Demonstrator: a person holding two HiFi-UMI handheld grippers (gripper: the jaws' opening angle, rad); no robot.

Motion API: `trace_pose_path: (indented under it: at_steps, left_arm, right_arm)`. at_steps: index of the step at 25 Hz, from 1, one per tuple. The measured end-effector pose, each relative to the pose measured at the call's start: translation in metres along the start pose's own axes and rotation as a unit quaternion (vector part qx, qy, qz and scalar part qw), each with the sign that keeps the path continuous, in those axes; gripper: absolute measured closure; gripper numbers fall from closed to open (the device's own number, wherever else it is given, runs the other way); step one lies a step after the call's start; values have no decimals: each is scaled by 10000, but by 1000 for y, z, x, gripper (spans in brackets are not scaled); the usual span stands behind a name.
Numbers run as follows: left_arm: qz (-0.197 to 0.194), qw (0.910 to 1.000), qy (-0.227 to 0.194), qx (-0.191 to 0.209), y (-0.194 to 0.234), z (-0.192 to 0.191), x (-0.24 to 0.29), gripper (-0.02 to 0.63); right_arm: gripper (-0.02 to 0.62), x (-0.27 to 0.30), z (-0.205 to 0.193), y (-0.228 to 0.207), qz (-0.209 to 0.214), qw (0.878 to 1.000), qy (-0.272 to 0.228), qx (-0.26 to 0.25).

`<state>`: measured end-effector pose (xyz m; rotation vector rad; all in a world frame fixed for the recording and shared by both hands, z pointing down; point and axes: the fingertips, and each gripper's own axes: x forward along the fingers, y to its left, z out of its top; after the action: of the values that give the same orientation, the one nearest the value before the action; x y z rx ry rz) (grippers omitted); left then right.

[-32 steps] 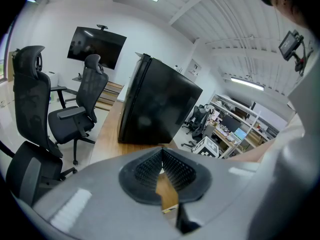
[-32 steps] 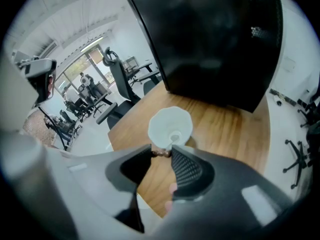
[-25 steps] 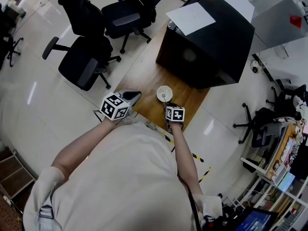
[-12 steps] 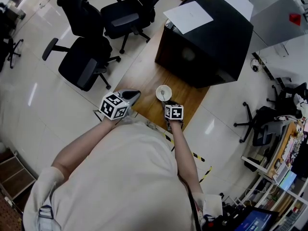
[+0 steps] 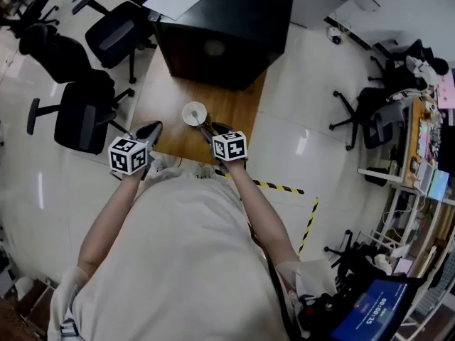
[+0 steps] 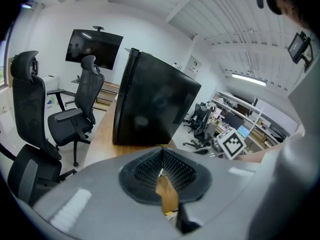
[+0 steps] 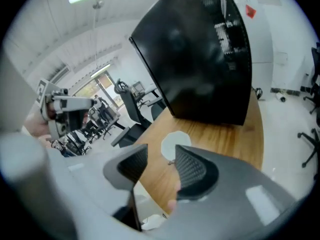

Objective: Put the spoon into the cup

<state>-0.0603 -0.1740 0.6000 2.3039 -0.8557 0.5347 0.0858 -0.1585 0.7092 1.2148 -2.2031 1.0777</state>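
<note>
Head view: the cup (image 5: 193, 113) stands on the wooden counter (image 5: 238, 105), near its front edge and in front of a black box (image 5: 220, 34). A thin dark line runs from the cup toward the right hand-held gripper (image 5: 212, 129); it is probably the spoon's handle, so the spoon seems to be in the cup already.

In the right gripper view the jaws have just been opening and stand wide apart with nothing between them. The cup (image 7: 175, 143) shows beyond the gap, and a small grey tip (image 7: 171, 162) at its near rim looks like the end of the spoon.

The left hand-held gripper (image 5: 151, 130) hangs over the counter's left front corner, well apart from the cup. Its tips are together and hold nothing.

The spoon looks thin, stiff and light, and probably slick. If it must be retaken, the free end of the handle is the place, gripped across its flat. The cup seems light enough to tip if the handle is nudged.
</note>
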Motion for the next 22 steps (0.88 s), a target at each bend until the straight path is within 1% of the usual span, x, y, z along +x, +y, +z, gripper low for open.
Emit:
trace_pose_path:
  at_steps: [2,5,9,13,16,20,22]
  left_arm:
    - [111,9998,-133,-46,-1,5,7,606]
    - [135,9996,-255,-34,-20,7,28,606]
    - [159,9993,-305,152,-32,16,43,606]
    - [230,9980,-526,268,-46,27,46,606]
    - [312,9972,-639,234,-51,29,41,606]
    - [329,9982,-479,115,-65,9,36,606]
    - [313,9988,-365,73,-69,0,31,606]
  right_arm:
    - [422,-25,18,6,127,9994,-332,-38]
    - [433,-79,32,-8,50,9969,-787,-65]
    - [433,-139,52,-13,-13,9916,-1290,-119]
    - [443,-181,56,-14,-1,9873,-1568,-246]
    - [445,-202,56,-13,89,9822,-1858,-259]
    - [451,-226,54,-15,198,9682,-2494,75]
    - [454,-228,54,-18,177,9641,-2642,185]
